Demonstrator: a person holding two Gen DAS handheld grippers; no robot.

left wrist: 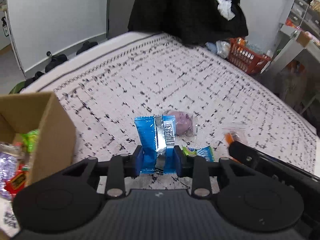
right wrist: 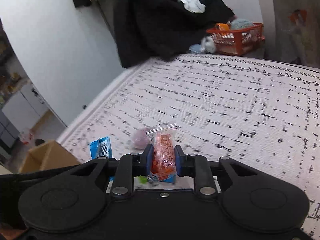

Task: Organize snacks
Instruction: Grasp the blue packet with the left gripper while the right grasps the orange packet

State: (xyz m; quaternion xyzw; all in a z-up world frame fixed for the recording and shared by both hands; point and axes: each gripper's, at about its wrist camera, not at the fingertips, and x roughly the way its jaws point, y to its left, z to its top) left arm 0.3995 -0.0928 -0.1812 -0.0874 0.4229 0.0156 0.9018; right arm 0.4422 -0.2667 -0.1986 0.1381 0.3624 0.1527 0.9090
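Above the patterned rug (left wrist: 180,84), the left gripper (left wrist: 159,157) pinches a blue packet (left wrist: 149,136) upright while the right gripper (right wrist: 162,158) clamps an orange snack (right wrist: 163,150).

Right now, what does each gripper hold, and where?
Left gripper: blue packet, by its lower end. Right gripper: orange packet, around its middle.

No legible text (barcode on blue packet (left wrist: 155,138)).

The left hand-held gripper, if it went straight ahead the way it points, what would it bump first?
Probably the pink packet on the rug, lying just beyond the blue packet that the left hand-held gripper holds. Depth is hard to judge, so it might pass above it.
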